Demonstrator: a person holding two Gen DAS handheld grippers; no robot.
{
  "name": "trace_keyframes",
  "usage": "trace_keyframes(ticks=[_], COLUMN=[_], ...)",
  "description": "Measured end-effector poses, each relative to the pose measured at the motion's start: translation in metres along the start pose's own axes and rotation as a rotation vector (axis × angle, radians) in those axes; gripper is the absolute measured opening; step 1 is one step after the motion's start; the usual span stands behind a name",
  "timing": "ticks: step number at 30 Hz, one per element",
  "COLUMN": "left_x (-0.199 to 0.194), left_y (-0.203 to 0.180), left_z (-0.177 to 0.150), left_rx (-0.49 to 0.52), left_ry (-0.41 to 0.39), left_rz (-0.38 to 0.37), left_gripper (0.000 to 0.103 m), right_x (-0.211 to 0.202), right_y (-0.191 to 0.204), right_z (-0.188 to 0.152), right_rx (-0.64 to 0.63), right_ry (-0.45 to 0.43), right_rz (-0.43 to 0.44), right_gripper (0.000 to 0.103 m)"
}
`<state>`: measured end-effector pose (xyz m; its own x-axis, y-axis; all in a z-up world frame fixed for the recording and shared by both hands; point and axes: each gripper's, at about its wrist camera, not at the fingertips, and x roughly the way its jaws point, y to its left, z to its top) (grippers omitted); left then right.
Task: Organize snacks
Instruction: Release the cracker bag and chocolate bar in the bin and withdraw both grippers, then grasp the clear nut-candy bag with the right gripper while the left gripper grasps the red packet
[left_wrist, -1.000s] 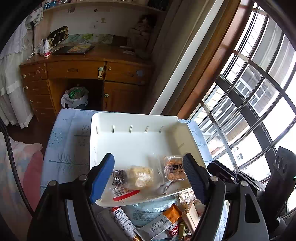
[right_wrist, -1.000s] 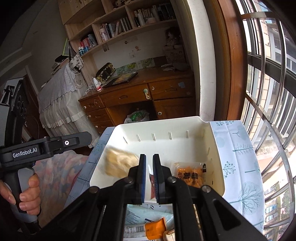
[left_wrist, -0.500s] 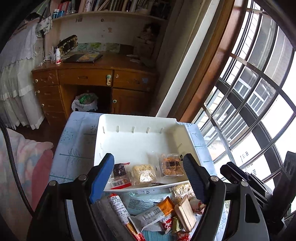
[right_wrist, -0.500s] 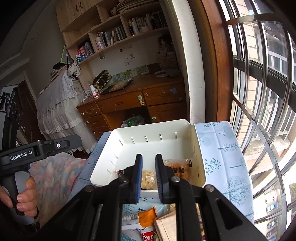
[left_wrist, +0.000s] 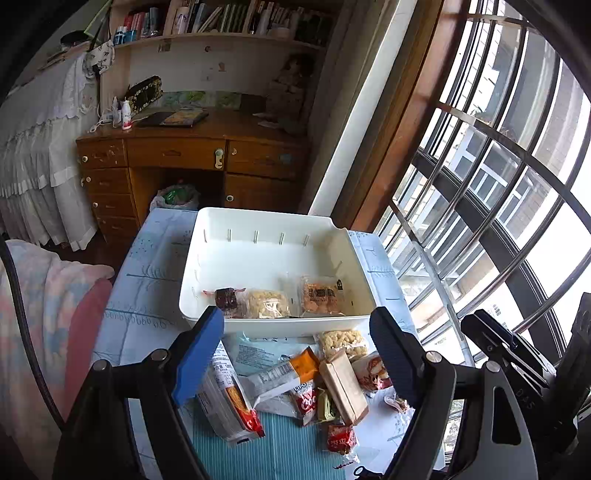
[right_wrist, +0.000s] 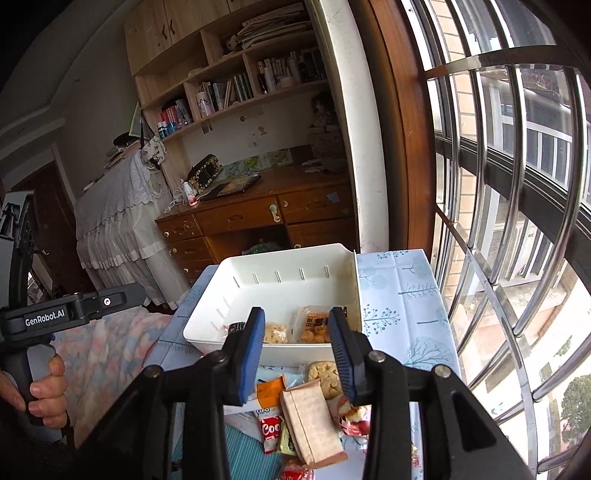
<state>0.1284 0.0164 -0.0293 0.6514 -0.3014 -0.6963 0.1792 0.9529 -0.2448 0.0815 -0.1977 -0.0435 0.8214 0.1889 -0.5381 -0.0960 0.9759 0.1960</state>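
Observation:
A white bin (left_wrist: 258, 229) sits on the table and holds a dark brownie packet (left_wrist: 226, 298), a yellow puff packet (left_wrist: 266, 303) and an orange cracker packet (left_wrist: 320, 295). Loose snacks lie in a pile in front of it, among them a tan packet (left_wrist: 343, 387) and an orange-and-white wrapper (left_wrist: 284, 373). My left gripper (left_wrist: 295, 332) hangs above the pile. Its jaws are wide, still opening, and hold nothing. My right gripper (right_wrist: 297, 325) also hovers over the pile near the bin (right_wrist: 280, 280), its jaws opening and empty.
A pale blue tree-print cloth (left_wrist: 147, 280) covers the table, with a teal striped mat (left_wrist: 280, 443) near me. Window bars (left_wrist: 480, 221) run along the right. A pink blanket (left_wrist: 55, 314) lies to the left and a wooden desk (left_wrist: 184, 155) stands behind. A hand (right_wrist: 44, 387) grips the left tool's handle.
Both grippers have drawn back and up from the bin, bringing the loose snack pile into view. The right jaws went from shut to parted. The left jaws widened slightly.

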Motion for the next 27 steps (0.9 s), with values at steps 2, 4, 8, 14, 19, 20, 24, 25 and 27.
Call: trace_keyframes(ticks=[2,4,8,14,19,20,24,25,27], left_x=[-0.008,-0.013,-0.020,-0.016,-0.007,-0.004,0.006,0.010,0.017], left_y=[-0.006,-0.014,-0.030,-0.052,-0.061,-0.063,-0.072,-0.074,-0.077], left_z=[-0.010,-0.018,-0.037,-0.065,-0.088,-0.092,-0.104,-0.107,-0.113], left_rx=[-0.001,0.001,0.009,0.010,0.009,0.009,0.010,0.010,0.008], left_ry=[-0.001,0.006,0.026,0.086,0.151,0.166,0.216,0.232,0.261], left_rz=[-0.006,-0.011,-0.021,-0.039,-0.047,-0.055,-0.069,-0.070,-0.070], left_gripper=[0.081,0.082,0.087,0.087,0.087,0.087,0.087,0.087,0.087], right_x=[-0.010,-0.018,-0.036,-0.052,-0.059,-0.060,-0.061,-0.061,-0.060], right_y=[-0.005,-0.009,-0.018,-0.032,-0.044,-0.046,-0.054,-0.055,-0.059], right_z=[-0.005,-0.011,-0.021,-0.038,-0.053,-0.055,-0.066,-0.068,-0.073], right_rx=[-0.003,-0.006,-0.017,-0.022,-0.020,-0.019,-0.020,-0.020,-0.022], right_ry=[-0.001,0.004,0.010,0.041,0.076,0.084,0.120,0.127,0.142], right_rz=[-0.003,-0.006,-0.011,-0.023,-0.038,-0.041,-0.052,-0.054,-0.057], right_gripper=[0.037,0.039,0.047,0.050,0.050,0.050,0.053,0.056,0.061])
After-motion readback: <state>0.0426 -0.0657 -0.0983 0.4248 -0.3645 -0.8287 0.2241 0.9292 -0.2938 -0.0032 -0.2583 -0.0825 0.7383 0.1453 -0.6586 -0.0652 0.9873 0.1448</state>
